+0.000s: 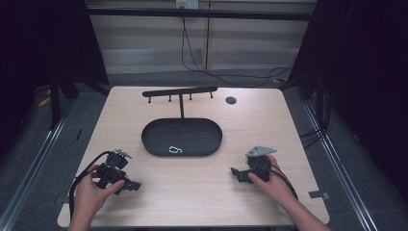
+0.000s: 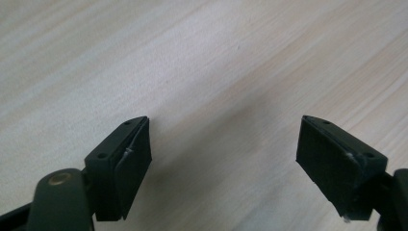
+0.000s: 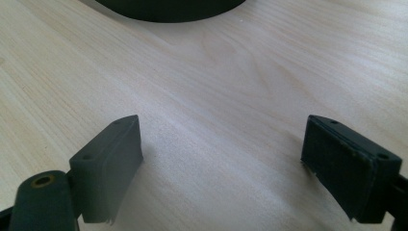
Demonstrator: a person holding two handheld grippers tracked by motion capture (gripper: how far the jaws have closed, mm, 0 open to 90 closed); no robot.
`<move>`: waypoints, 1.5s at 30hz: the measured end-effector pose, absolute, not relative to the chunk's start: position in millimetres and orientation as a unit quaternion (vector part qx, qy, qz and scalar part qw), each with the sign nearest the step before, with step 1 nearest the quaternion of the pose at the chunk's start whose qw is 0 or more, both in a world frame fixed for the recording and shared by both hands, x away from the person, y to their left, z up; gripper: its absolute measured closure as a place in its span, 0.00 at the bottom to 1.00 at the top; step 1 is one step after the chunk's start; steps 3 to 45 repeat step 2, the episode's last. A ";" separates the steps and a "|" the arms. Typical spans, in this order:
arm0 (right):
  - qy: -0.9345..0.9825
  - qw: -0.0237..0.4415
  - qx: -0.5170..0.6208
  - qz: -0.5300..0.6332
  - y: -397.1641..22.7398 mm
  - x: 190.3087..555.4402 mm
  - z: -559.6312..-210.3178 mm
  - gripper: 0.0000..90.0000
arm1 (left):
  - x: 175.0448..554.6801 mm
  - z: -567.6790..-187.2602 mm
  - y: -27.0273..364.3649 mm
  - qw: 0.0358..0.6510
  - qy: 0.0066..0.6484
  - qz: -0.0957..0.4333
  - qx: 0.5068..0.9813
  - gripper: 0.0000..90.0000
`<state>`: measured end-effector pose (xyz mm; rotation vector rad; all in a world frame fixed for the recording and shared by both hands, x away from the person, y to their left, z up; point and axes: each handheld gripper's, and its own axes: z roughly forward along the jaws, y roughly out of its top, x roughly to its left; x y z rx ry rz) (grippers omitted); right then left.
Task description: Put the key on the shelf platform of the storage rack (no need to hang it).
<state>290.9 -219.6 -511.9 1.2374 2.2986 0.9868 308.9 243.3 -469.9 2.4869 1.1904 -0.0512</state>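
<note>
Both hands rest at the near edge of the wooden table (image 1: 202,192), each holding a gripper low over the bare wood. At near left, the left gripper (image 1: 131,184) has its jaws spread wide with nothing between them; its own view shows plain wood grain in the gap. At near right, the right gripper (image 1: 236,173) is likewise wide apart and empty, pointing left, a grey three-cornered plate on top. Between them and a little farther off sits a black oval tray (image 1: 149,137), and inside it, toward its near wall, lies a small silvery clip (image 1: 175,150), well apart from both grippers. Bare table separates each gripper from the tray. Behind the tray stands a black T-shaped rack (image 1: 180,91) with short pegs hanging beneath its bar. Right of the rack, a dark round disc (image 1: 231,100) lies on the wood.
</note>
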 end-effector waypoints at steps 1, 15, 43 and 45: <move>0.811 0.174 0.437 0.348 -219.6 290.8 -511.8 0.15 | 308.7 -470.1 243.8 0.190 0.424 -0.019 0.885 0.22; 0.811 0.174 0.437 0.348 -219.6 290.8 -511.8 0.15 | 308.3 -470.1 244.0 0.193 0.426 -0.018 0.884 0.22; 0.811 0.174 0.437 0.348 -219.6 290.8 -511.8 0.15 | 308.3 -470.1 244.0 0.193 0.426 -0.018 0.884 0.22; 0.811 0.174 0.437 0.348 -219.6 290.8 -511.8 0.15 | 308.3 -470.1 244.0 0.193 0.426 -0.018 0.884 0.22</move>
